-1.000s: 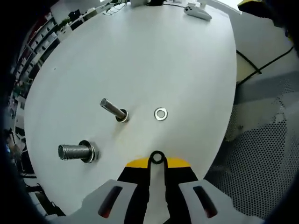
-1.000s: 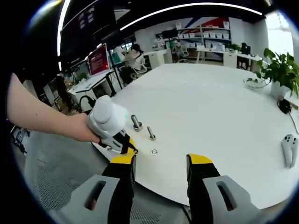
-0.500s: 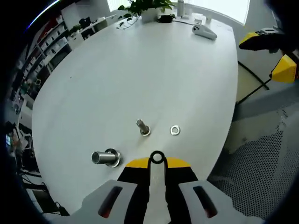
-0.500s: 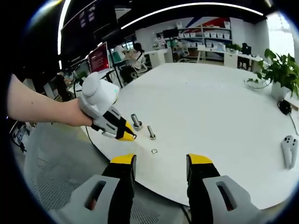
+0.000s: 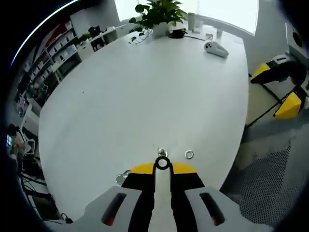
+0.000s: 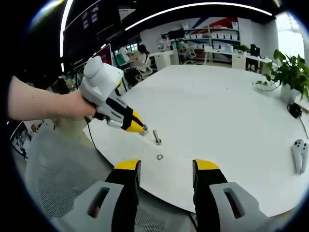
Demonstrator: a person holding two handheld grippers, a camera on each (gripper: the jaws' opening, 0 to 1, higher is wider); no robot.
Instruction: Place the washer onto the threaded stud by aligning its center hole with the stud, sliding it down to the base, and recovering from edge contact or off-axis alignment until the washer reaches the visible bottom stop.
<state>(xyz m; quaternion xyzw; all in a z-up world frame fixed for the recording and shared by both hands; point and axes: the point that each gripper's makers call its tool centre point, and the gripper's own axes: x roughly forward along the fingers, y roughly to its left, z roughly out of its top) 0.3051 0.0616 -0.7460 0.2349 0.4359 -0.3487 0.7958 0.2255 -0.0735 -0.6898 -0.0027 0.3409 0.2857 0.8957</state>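
The left tongs [image 5: 162, 164] are pinching a washer [image 5: 162, 163] edge-on between their yellow tips, so its flat ring is facing the camera and its hole axis is running roughly along the tongs, not yet down a stud. Seen from the right gripper view, the left tongs [image 6: 140, 128] are hanging over the near edge of the white tabletop [image 6: 217, 116], their tips just beside or touching the larger threaded stud [image 6: 144, 130]; I cannot tell which. A slimmer stud [image 6: 157, 137] is standing at about four o'clock from it, upright with a slight tilt, and a loose washer [image 6: 159, 156] is lying flat at six o'clock from that. In the left gripper view the slim stud [image 5: 161, 152] is peeking out just above the held washer, with the loose washer [image 5: 189, 154] at three o'clock.

This looks like the alignment step: the washer is being brought to a stud top, not threaded on. Next it needs tipping level, hole centred over the stud, then lowering to the base.

The right tongs [image 6: 164, 166] are standing spread and empty, well back from the studs.
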